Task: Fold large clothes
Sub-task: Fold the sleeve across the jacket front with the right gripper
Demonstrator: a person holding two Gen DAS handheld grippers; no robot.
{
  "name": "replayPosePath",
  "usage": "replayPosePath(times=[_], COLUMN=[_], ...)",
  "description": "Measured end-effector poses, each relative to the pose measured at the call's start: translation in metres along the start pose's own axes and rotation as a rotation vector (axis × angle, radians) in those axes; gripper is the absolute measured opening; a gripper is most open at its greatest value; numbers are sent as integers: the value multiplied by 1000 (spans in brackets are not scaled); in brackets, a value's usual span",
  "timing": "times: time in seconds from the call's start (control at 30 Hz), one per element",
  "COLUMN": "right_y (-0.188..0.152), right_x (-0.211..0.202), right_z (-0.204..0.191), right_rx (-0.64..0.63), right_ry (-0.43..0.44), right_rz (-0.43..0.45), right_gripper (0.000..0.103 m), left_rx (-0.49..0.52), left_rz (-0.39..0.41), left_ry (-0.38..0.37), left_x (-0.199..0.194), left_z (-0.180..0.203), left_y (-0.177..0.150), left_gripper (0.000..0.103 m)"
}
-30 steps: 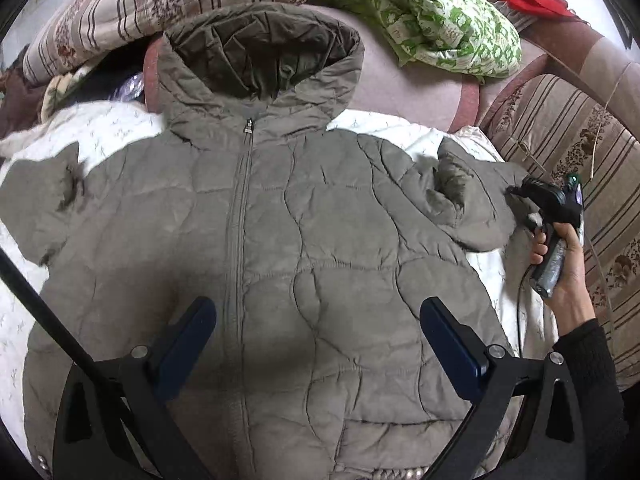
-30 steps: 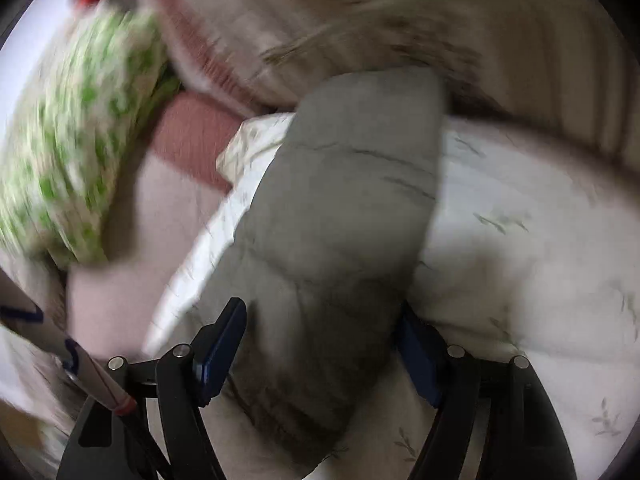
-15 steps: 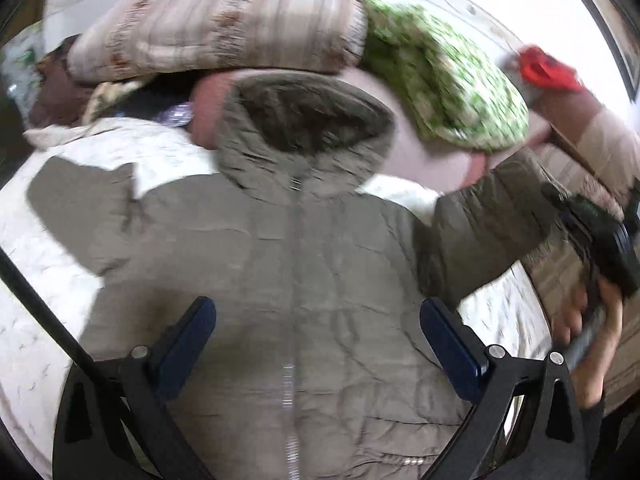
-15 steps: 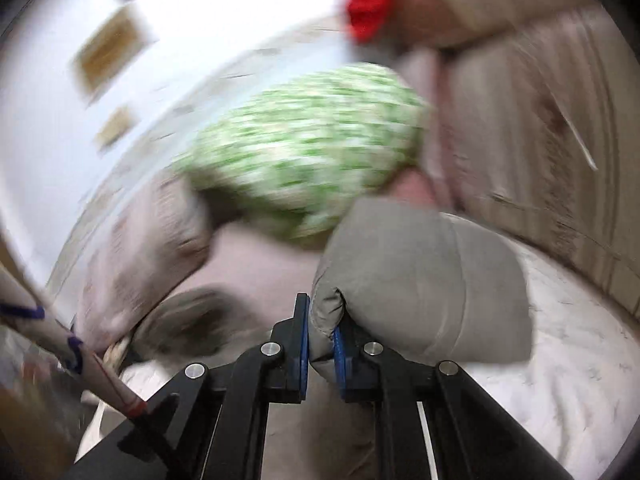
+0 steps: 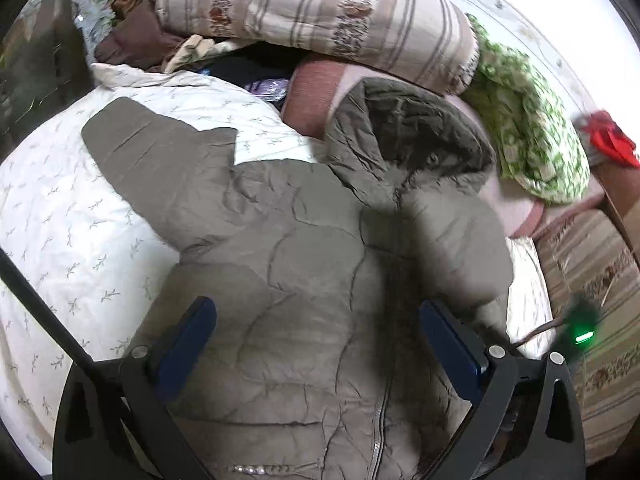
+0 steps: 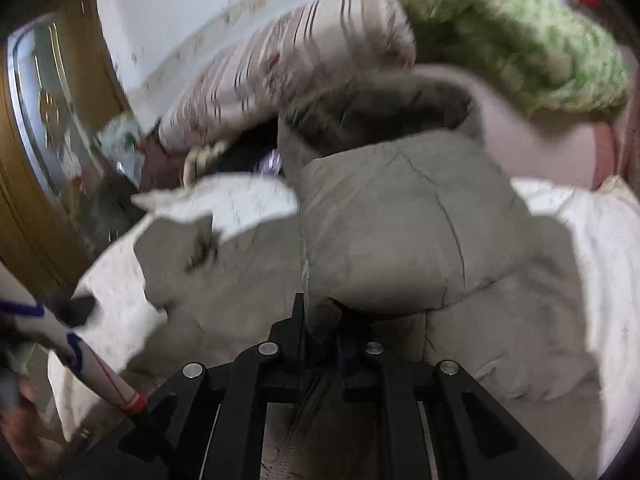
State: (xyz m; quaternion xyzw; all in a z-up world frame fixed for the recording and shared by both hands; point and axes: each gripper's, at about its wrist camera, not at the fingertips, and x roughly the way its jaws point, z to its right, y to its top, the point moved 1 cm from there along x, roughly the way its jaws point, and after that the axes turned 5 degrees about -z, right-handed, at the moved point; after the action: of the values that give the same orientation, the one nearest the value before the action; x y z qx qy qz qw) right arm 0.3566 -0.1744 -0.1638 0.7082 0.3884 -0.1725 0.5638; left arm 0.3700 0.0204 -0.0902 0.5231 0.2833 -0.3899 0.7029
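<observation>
An olive-grey quilted hooded jacket (image 5: 288, 280) lies front up, zipped, on a white bedspread (image 5: 60, 220). Its hood (image 5: 408, 136) points to the far side. One sleeve (image 5: 140, 140) lies spread out to the left. The other sleeve (image 6: 400, 232) is lifted and bent over the chest, and its cuff is pinched in my right gripper (image 6: 322, 316). Those jaws are nearly together and just opening, with the fabric still between the pads. My left gripper (image 5: 316, 316) hovers wide open above the jacket front and holds nothing.
A striped quilt (image 5: 320, 12), a green patterned blanket (image 5: 532, 136) and a red item (image 5: 612, 140) are piled beyond the hood. A striped cushion (image 5: 592, 280) borders the bed on the right. A wooden door with a mirror (image 6: 40, 120) stands at the left.
My right gripper closed on the sleeve cuff, lifted it off the bedspread and swung it over the jacket's chest. My left gripper drifted sideways, still open, so the jacket now sits more to the right.
</observation>
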Motion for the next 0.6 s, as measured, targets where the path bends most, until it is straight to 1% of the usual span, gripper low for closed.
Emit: replayPosePath(times=[0.07, 0.1, 0.13, 0.2, 0.27, 0.3, 0.37, 0.4, 0.43, 0.5, 0.53, 0.6], right_y=[-9, -14, -13, -11, -11, -12, -18, -22, -24, -32, -36, -46], right_x=[28, 41, 46, 39, 7, -12, -41, -54, -64, -80, -84, -87], right_z=[-3, -3, -5, 0, 14, 24, 44, 58, 71, 109, 126, 162], right_rx=[-4, 0, 8, 34, 96, 130, 191, 230, 274, 433, 507, 672], right_ry=[21, 43, 56, 67, 98, 114, 166, 173, 153, 77, 64, 115], right_rz=[-113, -181, -201, -206, -164, -147, -118, -105, -85, -44, -29, -8], right_gripper=[32, 51, 57, 58, 72, 86, 88, 88, 88, 88, 88, 86], left_rx=[-6, -7, -4, 6, 24, 30, 58, 80, 111, 175, 193, 241], left_rz=[-1, 0, 7, 19, 35, 40, 51, 54, 56, 50, 45, 31], left_ry=[3, 4, 9, 25, 47, 53, 61, 67, 75, 78, 77, 83], left_x=[2, 3, 4, 4, 6, 7, 9, 11, 13, 22, 25, 36], left_z=[-2, -3, -3, -3, -1, 1, 7, 12, 18, 35, 39, 54], left_y=[2, 3, 4, 2, 0, -1, -5, -8, -12, -24, -29, -41], left_gripper=[102, 102, 102, 102, 102, 102, 102, 102, 102, 102, 102, 102])
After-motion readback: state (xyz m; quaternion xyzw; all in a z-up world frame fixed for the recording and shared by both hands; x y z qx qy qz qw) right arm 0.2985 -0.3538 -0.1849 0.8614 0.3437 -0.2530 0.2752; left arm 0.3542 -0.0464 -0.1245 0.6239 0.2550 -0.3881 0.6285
